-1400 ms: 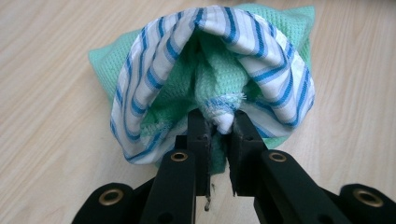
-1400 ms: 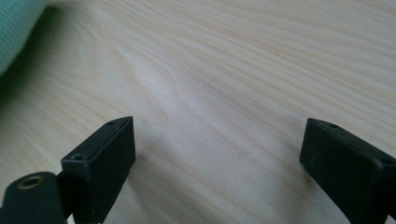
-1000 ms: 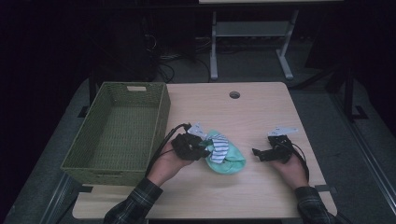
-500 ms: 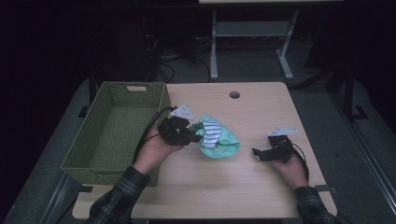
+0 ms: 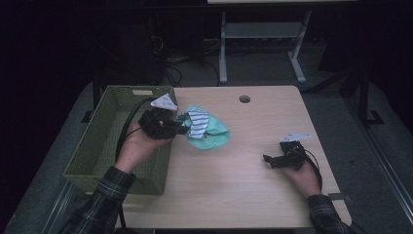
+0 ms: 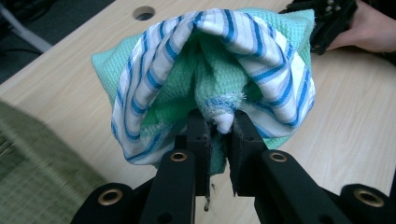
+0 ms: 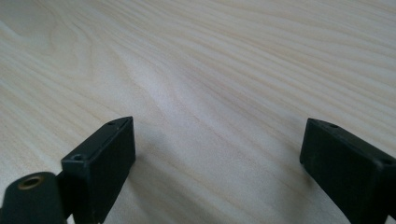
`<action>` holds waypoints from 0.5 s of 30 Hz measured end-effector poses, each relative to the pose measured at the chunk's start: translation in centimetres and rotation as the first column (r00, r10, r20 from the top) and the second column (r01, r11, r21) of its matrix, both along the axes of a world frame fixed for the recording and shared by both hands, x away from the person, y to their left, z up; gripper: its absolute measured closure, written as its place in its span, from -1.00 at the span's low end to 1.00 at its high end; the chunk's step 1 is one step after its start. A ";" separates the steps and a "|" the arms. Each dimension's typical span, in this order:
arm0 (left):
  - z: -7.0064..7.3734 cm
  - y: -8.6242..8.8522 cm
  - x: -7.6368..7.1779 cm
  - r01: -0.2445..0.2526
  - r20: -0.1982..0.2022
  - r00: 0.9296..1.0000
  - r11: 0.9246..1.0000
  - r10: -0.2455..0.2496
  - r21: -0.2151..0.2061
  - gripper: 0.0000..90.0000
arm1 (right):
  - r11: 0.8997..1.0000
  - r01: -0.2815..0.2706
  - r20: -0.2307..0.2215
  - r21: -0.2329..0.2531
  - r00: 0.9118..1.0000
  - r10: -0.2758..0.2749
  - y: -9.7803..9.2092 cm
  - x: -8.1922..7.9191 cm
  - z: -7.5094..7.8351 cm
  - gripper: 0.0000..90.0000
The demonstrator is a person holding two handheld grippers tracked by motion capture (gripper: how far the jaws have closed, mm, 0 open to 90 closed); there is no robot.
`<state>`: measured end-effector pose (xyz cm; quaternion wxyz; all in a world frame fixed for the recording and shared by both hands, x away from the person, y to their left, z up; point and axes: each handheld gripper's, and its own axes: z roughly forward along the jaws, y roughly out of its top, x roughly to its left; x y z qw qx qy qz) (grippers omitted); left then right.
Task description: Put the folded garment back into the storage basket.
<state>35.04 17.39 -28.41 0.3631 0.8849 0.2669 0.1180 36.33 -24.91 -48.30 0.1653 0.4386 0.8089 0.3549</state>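
The left gripper has its fingers squeezed tight on a soft bundle of green cloth with a blue-and-white striped cloth wrapped around it. In the high view the bundle hangs low over the light wooden tabletop, just beside the rim of the green woven basket. It may touch the wood; that is hard to tell. The basket looks empty inside. The right gripper rests on the tabletop, well apart from the bundle. Its fingers are wide apart, with nothing between them.

The grab looks done. The bundle is not in the basket yet. What seems to be left is to carry it over the rim and let go.
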 end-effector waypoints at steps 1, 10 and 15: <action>0.1 0.4 0.0 -0.009 0.001 1.000 1.000 0.009 0.000 0.78 | 1.000 0.000 0.000 0.000 1.000 0.000 0.0 0.0 0.0 -0.78; 1.2 4.0 0.1 -0.092 0.018 0.996 0.996 0.092 0.002 0.78 | 1.000 0.008 0.001 -0.004 1.000 -0.008 -0.1 0.0 0.0 -0.78; 1.5 6.0 0.2 -0.145 0.028 0.989 0.989 0.145 0.001 0.78 | 1.000 0.011 0.001 -0.004 1.000 -0.011 -0.1 0.0 0.0 -0.78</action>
